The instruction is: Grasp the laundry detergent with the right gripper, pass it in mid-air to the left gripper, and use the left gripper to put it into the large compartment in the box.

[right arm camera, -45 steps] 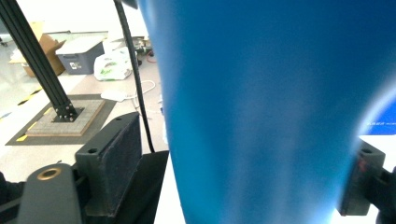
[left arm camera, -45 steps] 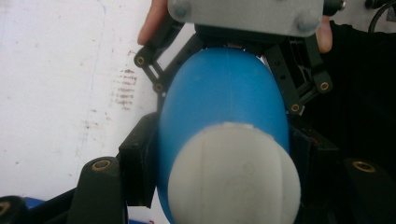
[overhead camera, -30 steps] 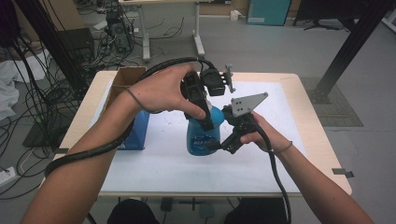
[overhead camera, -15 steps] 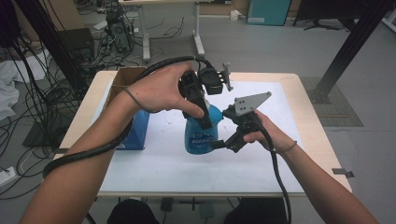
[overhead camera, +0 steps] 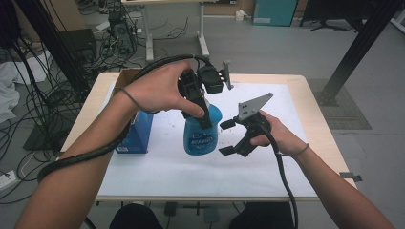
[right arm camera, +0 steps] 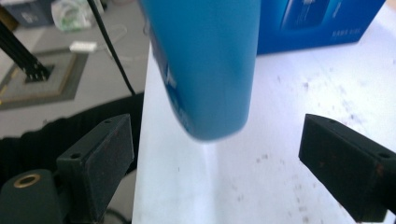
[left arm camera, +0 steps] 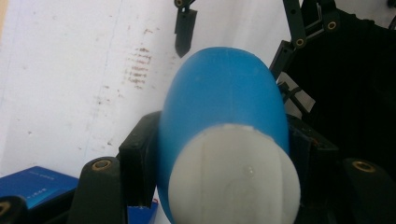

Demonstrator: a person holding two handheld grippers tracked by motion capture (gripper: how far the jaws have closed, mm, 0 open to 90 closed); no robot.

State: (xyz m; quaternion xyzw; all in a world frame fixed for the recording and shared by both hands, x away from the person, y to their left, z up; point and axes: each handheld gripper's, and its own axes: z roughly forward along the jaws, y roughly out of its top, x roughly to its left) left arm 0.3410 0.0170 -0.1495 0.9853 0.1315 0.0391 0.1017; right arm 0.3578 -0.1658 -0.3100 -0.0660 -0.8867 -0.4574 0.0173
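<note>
Between left tongs: blue bottle

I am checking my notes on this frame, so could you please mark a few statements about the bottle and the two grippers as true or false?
1. The left gripper is shut on the blue bottle. True.
2. The right gripper clamps the bottle. False: its jaws stand open beside the bottle, pads apart from it.
3. The bottle has a white cap. True.
4. The blue box lies to the right of the bottle in the high view. False: it lies to the left.
5. The bottle rests flat on the white mat. False: it hangs above it.
</note>
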